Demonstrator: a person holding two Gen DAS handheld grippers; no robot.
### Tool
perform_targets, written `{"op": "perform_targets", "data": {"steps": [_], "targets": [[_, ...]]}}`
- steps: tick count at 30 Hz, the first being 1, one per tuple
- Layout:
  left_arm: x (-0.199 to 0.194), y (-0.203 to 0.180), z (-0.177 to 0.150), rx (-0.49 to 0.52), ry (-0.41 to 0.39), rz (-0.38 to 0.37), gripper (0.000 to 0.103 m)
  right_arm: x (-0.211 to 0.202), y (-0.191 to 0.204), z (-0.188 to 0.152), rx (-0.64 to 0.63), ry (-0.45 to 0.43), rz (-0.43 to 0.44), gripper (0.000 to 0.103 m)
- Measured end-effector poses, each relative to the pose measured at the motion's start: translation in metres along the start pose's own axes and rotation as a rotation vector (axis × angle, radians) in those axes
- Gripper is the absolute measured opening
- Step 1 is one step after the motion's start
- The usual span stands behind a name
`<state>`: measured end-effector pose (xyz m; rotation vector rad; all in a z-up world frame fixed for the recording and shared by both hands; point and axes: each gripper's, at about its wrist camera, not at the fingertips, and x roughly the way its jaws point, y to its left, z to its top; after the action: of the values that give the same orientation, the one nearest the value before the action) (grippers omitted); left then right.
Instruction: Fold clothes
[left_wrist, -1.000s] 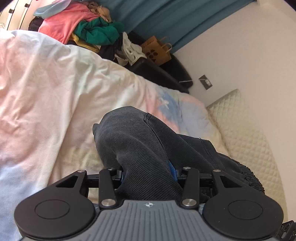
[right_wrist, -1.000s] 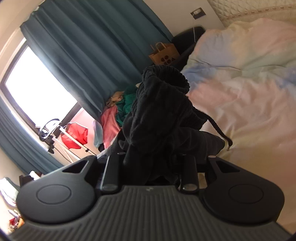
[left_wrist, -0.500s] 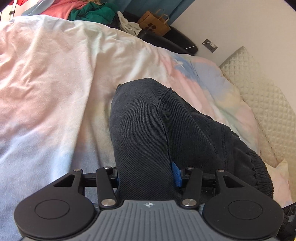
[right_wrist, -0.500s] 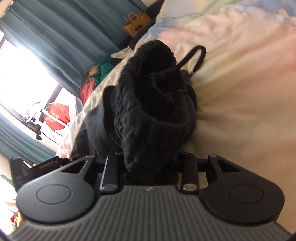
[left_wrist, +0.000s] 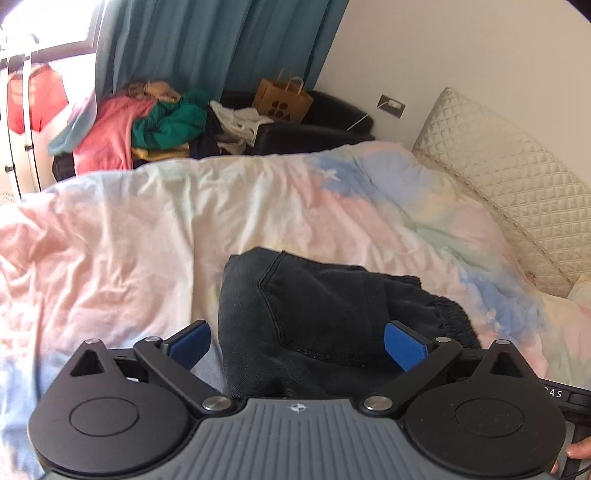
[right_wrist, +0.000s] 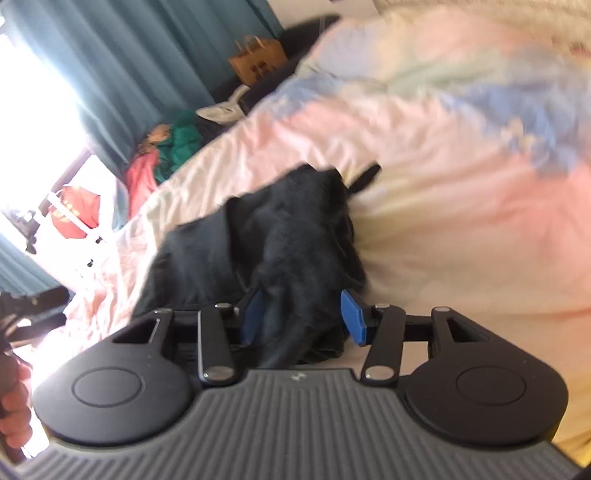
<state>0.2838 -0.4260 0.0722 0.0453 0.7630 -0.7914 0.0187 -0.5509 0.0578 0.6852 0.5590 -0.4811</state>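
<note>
Left gripper (left_wrist: 297, 341): jaws spread wide, blue pads clear of the cloth on both sides; nothing pinched.
Right gripper (right_wrist: 302, 317): jaws parted with dark cloth lying between the blue pads; the frame is motion-blurred, so whether either pad touches the fabric cannot be told, though the gap looks wider than the bunched cloth.
Black trousers (left_wrist: 306, 317): folded into a compact bundle lying on the duvet directly ahead of the left gripper, running between its fingers; a seam and pocket line face up, the gathered elastic waistband sits ahead and to the right.
Black trousers, right wrist view (right_wrist: 258, 240): a rumpled heap just ahead of the fingers, with a drawstring end poking out at its far edge.
Duvet (left_wrist: 110, 240): pastel pink, blue and cream, creased, spreading on all sides of the bundle.
Quilted headboard cushion (left_wrist: 509, 177): far right of the left gripper.
Clothes pile (left_wrist: 147, 125): pink, green, yellow and white garments heaped beyond the far edge of the bed (partly hidden by the duvet ridge).
Paper bag (left_wrist: 282, 99): brown, on a dark seat beyond the bed, right of the pile.
Curtain (left_wrist: 207, 40): teal, behind the pile.
Obstructions: each gripper's own body fills the lower part of its view, hiding the near end of the trousers.
</note>
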Motion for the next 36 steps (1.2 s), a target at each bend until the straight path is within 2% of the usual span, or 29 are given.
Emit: {"op": "perform_targets", "data": {"steps": [4,6,7,14,18,22,27,36], "targets": [[-0.073,-0.032,-0.003,0.043,-0.053,-0.006,0.103,-0.058,0.029,0.002,-0.091,-0.074,0.019,0.074],[-0.107,-0.048,-0.011,0.08,-0.094,-0.008,0.103,-0.088,0.044,0.0,-0.137,-0.111,0.03,0.076],[-0.123,-0.054,-0.017,0.098,-0.111,-0.009,0.103,-0.102,0.052,-0.003,-0.157,-0.128,0.037,0.085],[-0.216,-0.08,-0.068,0.146,-0.181,0.006,0.103,-0.189,0.093,-0.036,-0.262,-0.217,0.08,0.083],[-0.253,-0.08,-0.102,0.158,-0.241,0.03,0.103,-0.219,0.1,-0.065,-0.269,-0.252,0.093,0.083],[-0.282,-0.073,-0.141,0.125,-0.318,0.02,0.103,-0.233,0.1,-0.1,-0.278,-0.284,0.105,0.083],[-0.297,-0.071,-0.182,0.137,-0.352,0.006,0.103,-0.237,0.104,-0.142,-0.323,-0.342,0.069,0.083],[-0.288,-0.052,-0.216,0.163,-0.363,0.083,0.103,-0.205,0.104,-0.183,-0.372,-0.385,0.018,0.083]]}}
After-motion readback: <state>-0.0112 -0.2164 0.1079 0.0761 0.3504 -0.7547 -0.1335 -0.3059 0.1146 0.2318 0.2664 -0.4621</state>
